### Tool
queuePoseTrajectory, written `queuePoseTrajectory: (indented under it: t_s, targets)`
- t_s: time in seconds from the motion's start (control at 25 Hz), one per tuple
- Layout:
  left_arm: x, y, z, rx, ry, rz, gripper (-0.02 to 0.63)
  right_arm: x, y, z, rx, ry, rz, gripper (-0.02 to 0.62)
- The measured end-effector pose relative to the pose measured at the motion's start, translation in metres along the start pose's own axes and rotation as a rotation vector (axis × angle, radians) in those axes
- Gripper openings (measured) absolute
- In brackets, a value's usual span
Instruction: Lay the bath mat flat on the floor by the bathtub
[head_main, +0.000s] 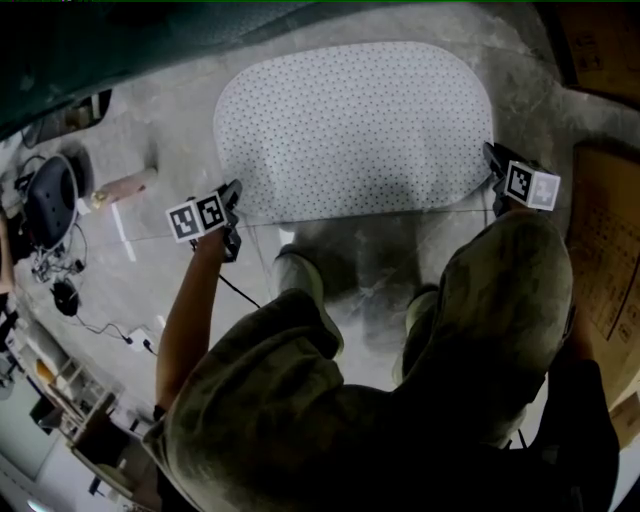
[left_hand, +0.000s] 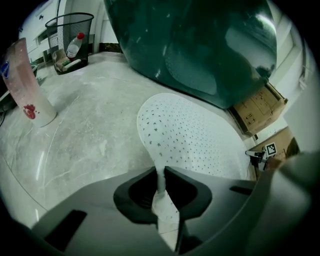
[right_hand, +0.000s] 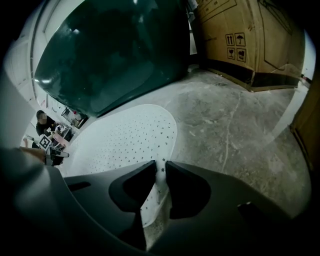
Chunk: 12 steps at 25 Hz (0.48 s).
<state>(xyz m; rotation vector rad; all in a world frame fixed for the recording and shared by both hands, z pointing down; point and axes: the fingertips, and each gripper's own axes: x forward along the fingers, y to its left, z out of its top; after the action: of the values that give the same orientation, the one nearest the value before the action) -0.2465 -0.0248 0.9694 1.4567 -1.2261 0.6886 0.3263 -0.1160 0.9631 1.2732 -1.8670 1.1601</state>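
Observation:
The white bath mat (head_main: 350, 125) with small dark dots lies spread on the grey concrete floor beside the dark green bathtub (head_main: 100, 50). My left gripper (head_main: 235, 197) is at the mat's near left corner, shut on its edge. In the left gripper view the mat (left_hand: 190, 135) runs up from between the jaws of that gripper (left_hand: 161, 172) toward the tub (left_hand: 200, 45). My right gripper (head_main: 492, 158) holds the near right corner. In the right gripper view the mat's edge (right_hand: 125, 137) is pinched between the jaws of this gripper (right_hand: 161, 167), with the tub (right_hand: 110, 50) behind.
Cardboard boxes (head_main: 600, 250) (right_hand: 240, 35) stand along the right. A pale pink bottle (left_hand: 27, 85) stands on the floor at the left, a wire bin (left_hand: 70, 35) beyond it. Cables and gear (head_main: 60, 290) lie at the left. The person's shoes (head_main: 300, 280) are just behind the mat.

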Motion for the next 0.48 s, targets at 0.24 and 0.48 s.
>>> queuePoseTrajectory:
  t_s: [0.24, 0.48]
  targets:
    - [-0.0002, 0.0036, -0.0042, 0.006, 0.006, 0.002, 0.06, 0.0018, -0.0034, -0.004, 0.004, 0.009, -0.012, 0.084]
    - [0.0044, 0.0047, -0.0056, 0.041, 0.003, 0.027, 0.06, 0.0018, -0.0085, 0.0006, -0.011, 0.01, -0.018, 0.083]
